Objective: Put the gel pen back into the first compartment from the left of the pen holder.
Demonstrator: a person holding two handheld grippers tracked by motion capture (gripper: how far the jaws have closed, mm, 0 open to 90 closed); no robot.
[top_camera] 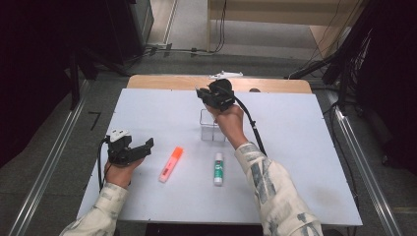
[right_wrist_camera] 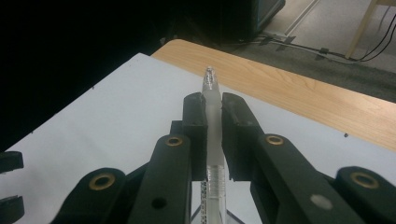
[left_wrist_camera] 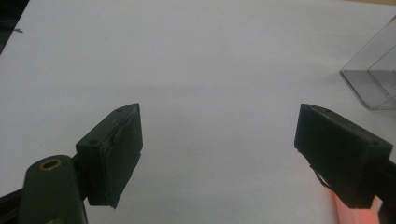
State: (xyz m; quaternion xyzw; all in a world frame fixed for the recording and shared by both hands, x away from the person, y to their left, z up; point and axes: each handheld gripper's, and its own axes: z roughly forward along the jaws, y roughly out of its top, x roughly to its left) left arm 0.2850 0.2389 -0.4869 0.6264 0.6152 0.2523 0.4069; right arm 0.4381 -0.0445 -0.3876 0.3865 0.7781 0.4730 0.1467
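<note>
At the left of the high view, the left gripper [top_camera: 140, 147] rests low over the white table [top_camera: 305, 162], held in the person's left hand [top_camera: 118, 172]; its jaws stand wide apart with nothing between them, and its own view confirms bare tabletop in the gap. Just right of it lies an orange highlighter [top_camera: 170, 164], flat on the surface, angled slightly, apart from the jaws; a strip of its orange body shows below the right-hand jaw in the left gripper view. Further right lies a glue stick [top_camera: 218, 168] with a green label, flat and near the front half of the table, well apart from the highlighter. Behind it stands a clear plastic container [top_camera: 210, 129], upright, near the table's middle. Above and just behind that container, the right hand [top_camera: 228, 120] holds the right gripper [top_camera: 202, 94] raised off the table. Its jaws stand narrow, clamped on a clear pen [right_wrist_camera: 213, 135]; the pen runs lengthwise between the pads, its tip projecting past the fingertips toward the wooden far edge [right_wrist_camera: 299, 93].
</note>
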